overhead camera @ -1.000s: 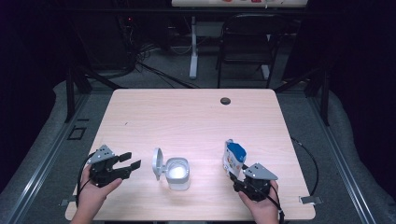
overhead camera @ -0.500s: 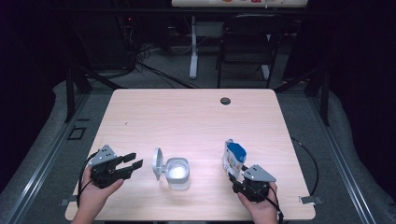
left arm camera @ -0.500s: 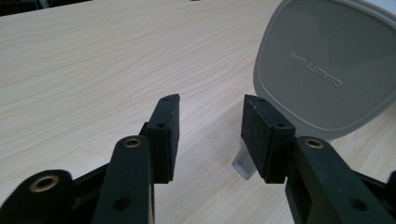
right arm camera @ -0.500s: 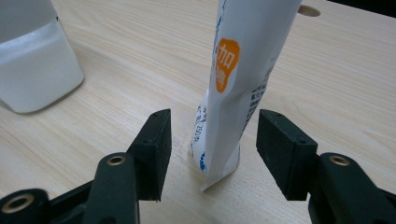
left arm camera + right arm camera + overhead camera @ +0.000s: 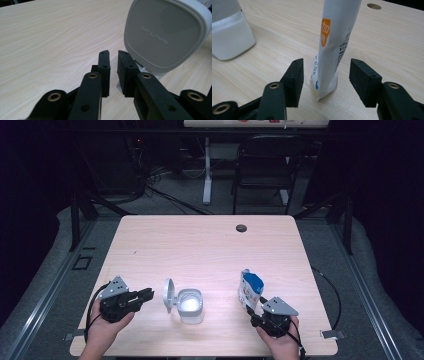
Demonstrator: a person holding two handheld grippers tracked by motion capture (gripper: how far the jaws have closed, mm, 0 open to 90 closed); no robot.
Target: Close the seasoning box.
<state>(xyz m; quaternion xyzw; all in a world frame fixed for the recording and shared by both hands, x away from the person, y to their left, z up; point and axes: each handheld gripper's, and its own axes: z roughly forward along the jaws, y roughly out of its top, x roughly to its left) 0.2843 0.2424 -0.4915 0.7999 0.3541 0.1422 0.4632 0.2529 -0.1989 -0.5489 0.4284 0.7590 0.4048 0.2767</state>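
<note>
A white container (image 5: pixel 191 306) stands near the table's front with its hinged lid (image 5: pixel 169 295) flipped up on its left side. My left gripper (image 5: pixel 147 295) lies just left of that lid, pointing at it. In the left gripper view the grey lid (image 5: pixel 165 32) rises right beyond the jaws. The left gripper (image 5: pixel 113 53) has just been closing; a narrow gap remains and nothing is between the jaws. A white pouch with a blue top (image 5: pixel 249 289) stands upright at the right. My right gripper (image 5: pixel 327 67) is open, with the pouch (image 5: pixel 337 37) between its jaws and untouched.
The light wooden table (image 5: pixel 200 245) has a round cable hole (image 5: pixel 241 227) near its far edge. A dark chair (image 5: pixel 265 165) and cables sit on the floor behind it. The container's side (image 5: pixel 229 35) shows at the left of the right gripper view.
The left gripper's jaws have drawn nearly together from wide open. The right gripper and the pouch have stayed where they were.
</note>
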